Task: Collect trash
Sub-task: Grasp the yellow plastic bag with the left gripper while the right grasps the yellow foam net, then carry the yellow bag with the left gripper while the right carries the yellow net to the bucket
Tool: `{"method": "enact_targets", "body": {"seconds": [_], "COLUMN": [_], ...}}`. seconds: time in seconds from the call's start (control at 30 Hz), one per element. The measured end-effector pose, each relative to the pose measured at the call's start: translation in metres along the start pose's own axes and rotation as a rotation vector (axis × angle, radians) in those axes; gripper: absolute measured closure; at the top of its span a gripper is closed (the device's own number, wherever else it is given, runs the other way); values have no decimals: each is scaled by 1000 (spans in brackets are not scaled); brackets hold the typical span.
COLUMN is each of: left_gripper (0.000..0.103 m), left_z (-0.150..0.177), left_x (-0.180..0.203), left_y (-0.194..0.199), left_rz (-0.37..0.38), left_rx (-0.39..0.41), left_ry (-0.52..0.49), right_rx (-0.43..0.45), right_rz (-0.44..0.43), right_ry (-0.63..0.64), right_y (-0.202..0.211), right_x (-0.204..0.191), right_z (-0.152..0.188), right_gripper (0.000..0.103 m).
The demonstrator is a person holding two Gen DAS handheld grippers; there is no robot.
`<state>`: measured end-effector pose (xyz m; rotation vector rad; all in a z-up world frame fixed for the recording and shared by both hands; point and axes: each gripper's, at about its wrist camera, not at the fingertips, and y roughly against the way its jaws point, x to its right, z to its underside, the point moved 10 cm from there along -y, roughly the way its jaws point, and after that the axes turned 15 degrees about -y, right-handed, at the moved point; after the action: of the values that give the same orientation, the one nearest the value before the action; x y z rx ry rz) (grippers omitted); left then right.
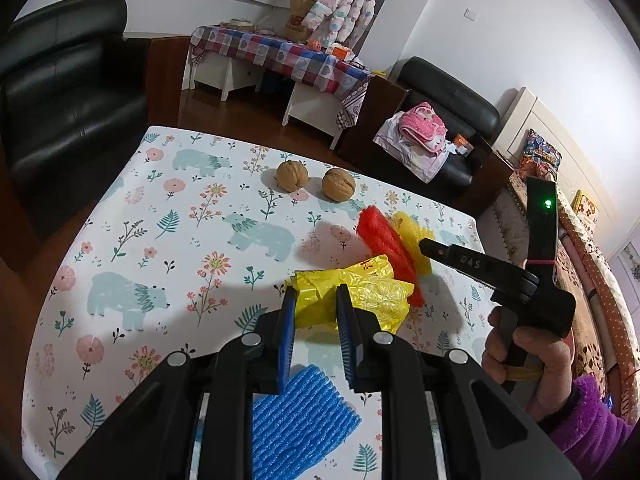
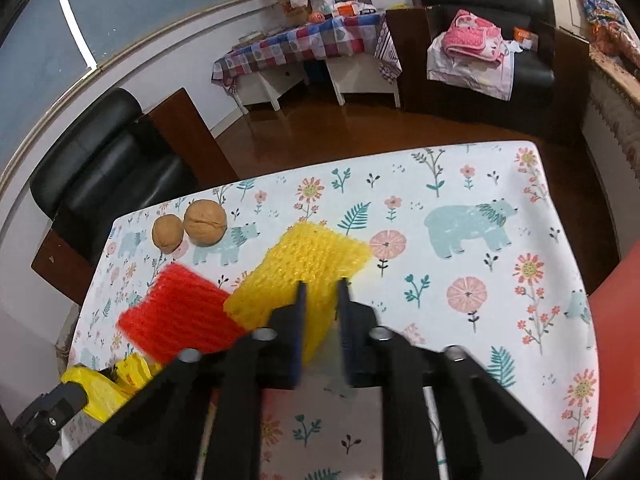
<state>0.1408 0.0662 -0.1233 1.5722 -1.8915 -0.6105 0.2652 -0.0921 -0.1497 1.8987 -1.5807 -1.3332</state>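
A: Left gripper (image 1: 315, 312) first. Jaws part-open, straddling the yellow plastic bag (image 1: 352, 296); the bag sits between the fingers, but whether they really pinch it, I can't tell. Blue foam net (image 1: 300, 416) lies on the table under the gripper, untouched.

B: And the walnuts (image 1: 316, 180)?

A: Two, at the far edge of the tablecloth (image 1: 160, 240), well apart from both grippers. Not trash, I'd guess.

B: Right side?

A: Red foam net (image 2: 180, 320) lies just left of the right gripper (image 2: 322, 312), overlapping the yellow foam net (image 2: 304, 272). Right jaws are narrowly open with the near edge of the yellow net between them; the net looks lifted, tilted up off the cloth, so probably held, though contact is unclear.

B: Step?

A: Picking up foam to go in the bag, I'd judge. Next move calls for the left to keep the bag mouth open while the right carries the yellow net leftward into it. Red and blue remain.
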Motion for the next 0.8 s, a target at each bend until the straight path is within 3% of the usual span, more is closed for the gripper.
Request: {"method": "enact_targets", "body": {"seconds": [0.8], "left_gripper": [84], "left_z": [-18], "left_x": [53], "left_y": [47], "left_rz": [8], "left_rx": [94], "left_ry": [-78], "right_rx": [162], "right_rz": [-66], "right_ry": [69], "right_y": [136], "right_x": [20], "right_z": [20], "right_gripper": [95]}}
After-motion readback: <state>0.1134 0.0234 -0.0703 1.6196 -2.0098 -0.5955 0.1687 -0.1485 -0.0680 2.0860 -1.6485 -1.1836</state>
